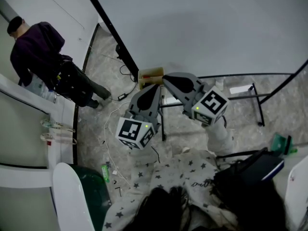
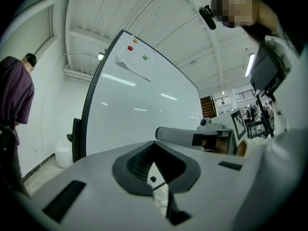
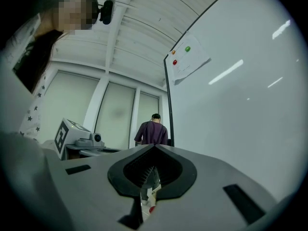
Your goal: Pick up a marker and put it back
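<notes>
No marker shows clearly in any view. In the head view my left gripper [image 1: 156, 87] and right gripper [image 1: 166, 77] point side by side toward the foot of the large whiteboard [image 1: 207, 28], their tips close to a small cardboard box [image 1: 150, 75]. The left gripper view has its jaws [image 2: 154, 144] meeting at the tip with nothing between them, and the whiteboard [image 2: 144, 100] ahead. My right gripper [image 3: 154, 147] is also shut and empty. A small red thing [image 3: 151, 209] shows through the gap below its jaws; what it is I cannot tell.
A person in a purple top [image 1: 38, 52] stands at the left by a white counter [image 1: 29, 100]. The whiteboard's black stand legs [image 1: 257, 105] and cables [image 1: 126, 76] lie on the grey floor. A green bottle [image 1: 105, 172] and a dark bag [image 1: 250, 170] are near my legs.
</notes>
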A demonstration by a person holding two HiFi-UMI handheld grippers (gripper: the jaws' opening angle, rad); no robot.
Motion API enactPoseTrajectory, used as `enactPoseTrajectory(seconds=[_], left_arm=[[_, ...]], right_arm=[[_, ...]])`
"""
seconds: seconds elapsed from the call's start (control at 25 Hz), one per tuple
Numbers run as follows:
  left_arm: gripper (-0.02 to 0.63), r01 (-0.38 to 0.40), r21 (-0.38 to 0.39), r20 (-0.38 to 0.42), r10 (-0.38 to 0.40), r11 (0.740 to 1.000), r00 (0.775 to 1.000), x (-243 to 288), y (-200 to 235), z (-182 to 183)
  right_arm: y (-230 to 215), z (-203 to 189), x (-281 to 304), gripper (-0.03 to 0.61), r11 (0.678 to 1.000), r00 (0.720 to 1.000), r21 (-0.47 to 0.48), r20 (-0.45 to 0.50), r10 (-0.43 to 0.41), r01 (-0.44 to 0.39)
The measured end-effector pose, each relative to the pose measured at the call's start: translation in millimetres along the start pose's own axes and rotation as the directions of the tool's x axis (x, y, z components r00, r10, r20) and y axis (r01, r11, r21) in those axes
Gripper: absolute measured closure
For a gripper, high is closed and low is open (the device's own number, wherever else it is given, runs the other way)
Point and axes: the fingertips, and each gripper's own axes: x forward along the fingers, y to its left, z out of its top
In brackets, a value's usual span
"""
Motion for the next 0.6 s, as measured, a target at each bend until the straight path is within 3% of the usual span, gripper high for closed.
enactPoseTrajectory(seconds=[0.2, 0.6], left_arm=[[0.614, 0.008, 0.026, 0.006, -0.008, 1.000, 1.000, -16, -14, 7], [0.614, 0.014, 0.018, -0.009, -0.014, 1.000, 1.000, -11, -15, 1]], right_arm=[[20, -1, -11, 0.574, 1.000, 1.000, 0.020, -0.002, 0.001, -0.001], [16, -8, -14, 0.574, 1.000, 1.000, 0.023, -0.026, -0.004, 0.004]])
